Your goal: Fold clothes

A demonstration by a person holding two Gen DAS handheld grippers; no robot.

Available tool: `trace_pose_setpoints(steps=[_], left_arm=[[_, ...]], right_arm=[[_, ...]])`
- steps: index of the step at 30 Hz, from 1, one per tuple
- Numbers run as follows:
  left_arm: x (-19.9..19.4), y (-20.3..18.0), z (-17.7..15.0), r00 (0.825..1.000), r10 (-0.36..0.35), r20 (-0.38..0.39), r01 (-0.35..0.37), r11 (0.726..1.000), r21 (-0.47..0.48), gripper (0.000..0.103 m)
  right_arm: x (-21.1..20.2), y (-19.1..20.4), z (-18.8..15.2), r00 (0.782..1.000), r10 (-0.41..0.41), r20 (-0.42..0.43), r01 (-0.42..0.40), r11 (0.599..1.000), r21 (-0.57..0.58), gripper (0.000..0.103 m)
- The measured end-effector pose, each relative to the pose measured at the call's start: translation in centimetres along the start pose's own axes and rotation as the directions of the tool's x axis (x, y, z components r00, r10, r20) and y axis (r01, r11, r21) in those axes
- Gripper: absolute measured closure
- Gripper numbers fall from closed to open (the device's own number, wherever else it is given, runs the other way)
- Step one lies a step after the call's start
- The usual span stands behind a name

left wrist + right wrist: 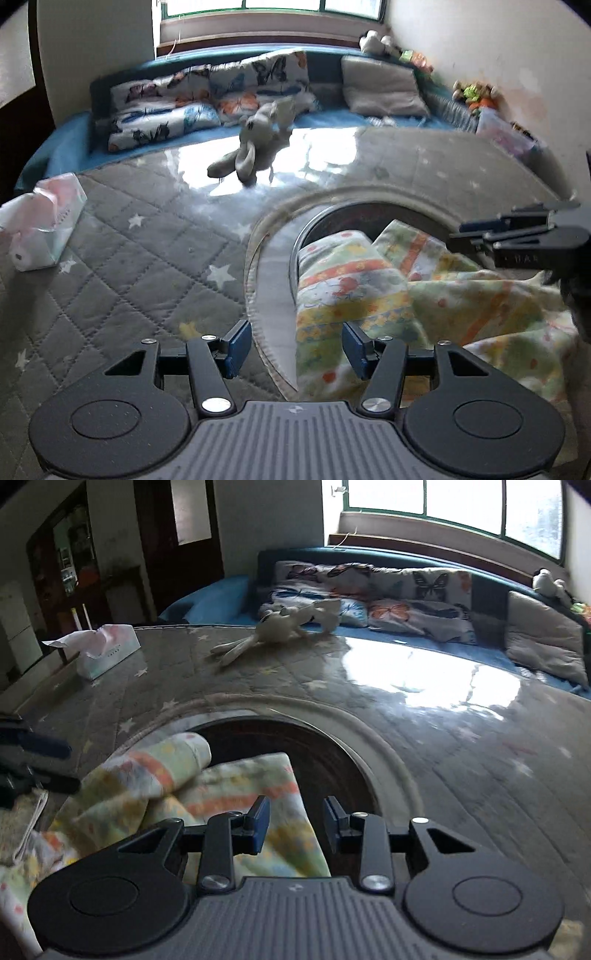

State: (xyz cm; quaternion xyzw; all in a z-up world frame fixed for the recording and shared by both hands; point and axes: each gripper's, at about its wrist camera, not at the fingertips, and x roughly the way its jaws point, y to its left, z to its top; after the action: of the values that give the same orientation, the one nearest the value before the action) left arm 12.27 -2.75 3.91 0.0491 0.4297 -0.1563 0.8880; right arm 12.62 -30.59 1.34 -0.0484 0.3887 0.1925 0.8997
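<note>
Left wrist view: the left tool [296, 345] hovers with jaws apart and empty over the rumpled, pastel-printed soft cloth garment [369, 291], heaped near the counter's [147, 236] near edge; the right tool [296, 821] is likewise spread, empty; a pinch could catch several layers of the bunched fabric, and the glossy counter lets it slide.

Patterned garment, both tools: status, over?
Left tool open, empty, at the patterned garment edge. Right tool open, empty, above it. Garment crumpled, unfolded. Plush rabbit and tissue box well clear.
</note>
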Motion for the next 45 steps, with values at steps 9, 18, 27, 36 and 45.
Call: trace_pose_setpoints(steps=[9,18,27,36,45], left_arm=[[2.0,-0.3,0.4,0.997,-0.065,-0.038,0.066,0.997,0.036,0.080],[1.0,-0.2,0.8,0.999,-0.023,0.045,0.021,0.998,0.052,0.098],[3.5,3.1,2.3,0.993,0.115,-0.003,-0.115,0.993,-0.008,0.094],[5.1,3.3,4.4,0.994,0.110,-0.005,-0.110,0.994,0.006,0.092],[8.4,3.0,6.8,0.981,0.191,0.037,-0.193,0.979,0.069,0.093]], right_arm=[[3.9,0.0,0.9,0.997,0.055,-0.050,-0.054,0.998,0.009,0.079],[2.0,-0.5,1.6,0.997,-0.064,0.041,0.065,0.997,-0.037,0.099],[2.7,-6.9,1.7,0.967,-0.256,0.004,0.254,0.961,0.111,0.096],[3.2,-7.6,1.7,0.978,-0.209,-0.001,0.207,0.971,0.116,0.086],[5.6,-7.3,3.5,0.977,-0.214,0.026,0.211,0.973,0.092,0.083]])
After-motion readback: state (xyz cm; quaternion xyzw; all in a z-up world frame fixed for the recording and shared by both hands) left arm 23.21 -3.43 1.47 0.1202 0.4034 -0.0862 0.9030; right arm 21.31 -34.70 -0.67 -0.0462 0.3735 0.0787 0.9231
